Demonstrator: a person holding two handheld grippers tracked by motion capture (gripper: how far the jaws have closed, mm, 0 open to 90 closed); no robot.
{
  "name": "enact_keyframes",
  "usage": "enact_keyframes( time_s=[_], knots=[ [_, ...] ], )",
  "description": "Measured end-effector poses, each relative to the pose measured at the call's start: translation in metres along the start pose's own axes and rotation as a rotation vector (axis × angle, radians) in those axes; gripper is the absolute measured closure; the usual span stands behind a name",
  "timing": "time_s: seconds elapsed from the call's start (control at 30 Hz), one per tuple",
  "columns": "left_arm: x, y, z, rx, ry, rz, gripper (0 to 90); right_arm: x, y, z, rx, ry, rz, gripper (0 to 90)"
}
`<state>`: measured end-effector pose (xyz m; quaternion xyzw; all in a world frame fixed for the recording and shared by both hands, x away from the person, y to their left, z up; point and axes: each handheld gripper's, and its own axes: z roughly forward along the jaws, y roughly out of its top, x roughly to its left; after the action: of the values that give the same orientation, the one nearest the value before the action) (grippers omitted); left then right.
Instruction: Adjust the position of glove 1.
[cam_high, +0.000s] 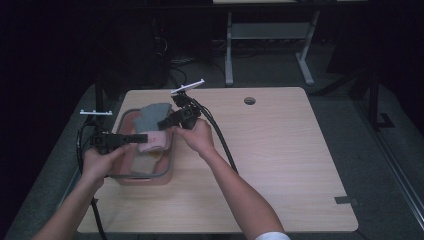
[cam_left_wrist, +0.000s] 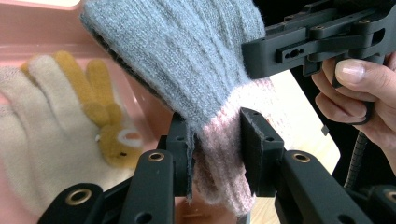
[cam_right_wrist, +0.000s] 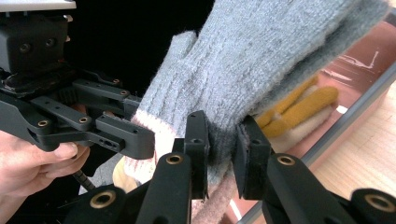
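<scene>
Gloves, a grey glove (cam_left_wrist: 187, 60) with a pink cuff, are held up over the pink bin (cam_high: 167, 172) on the desk (cam_high: 280, 160), pinched by both the left tongs (cam_left_wrist: 217, 154) and the right tongs (cam_right_wrist: 219, 149), so a pull apart or a lift out seems next.

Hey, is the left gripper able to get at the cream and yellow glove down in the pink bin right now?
Probably not as things stand. The left gripper is shut on the grey and pink glove, which hangs above the pink bin, also held by the right gripper. The cream and yellow glove lies uncovered below, so releasing first would free the way.
</scene>
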<state>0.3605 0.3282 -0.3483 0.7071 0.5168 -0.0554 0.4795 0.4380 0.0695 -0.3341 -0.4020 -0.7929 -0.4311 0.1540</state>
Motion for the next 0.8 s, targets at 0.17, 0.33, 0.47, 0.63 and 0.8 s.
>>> enact_keyframes(
  time_s=[0.17, 0.33, 0.47, 0.63, 0.8],
  knots=[
    [0.003, -0.002, -0.002, 0.013, 0.017, -0.004, 67.1, 0.0, -0.001, 0.007, 0.014, -0.003, 0.001, 77.2],
    [0.008, -0.005, -0.005, 0.024, 0.03, -0.011, 67.1, 0.0, -0.001, 0.016, 0.02, 0.012, 0.006, 77.1],
    [0.014, -0.007, -0.008, 0.036, 0.037, -0.022, 67.1, -0.001, -0.002, 0.025, 0.033, 0.023, 0.012, 77.1],
    [0.021, -0.01, -0.009, 0.061, 0.05, -0.031, 67.1, -0.001, -0.003, 0.036, 0.057, 0.018, 0.009, 76.9],
    [0.025, -0.014, -0.005, 0.103, 0.091, -0.02, 67.1, -0.005, -0.005, 0.048, 0.101, 0.01, 0.013, 76.7]
  ],
)
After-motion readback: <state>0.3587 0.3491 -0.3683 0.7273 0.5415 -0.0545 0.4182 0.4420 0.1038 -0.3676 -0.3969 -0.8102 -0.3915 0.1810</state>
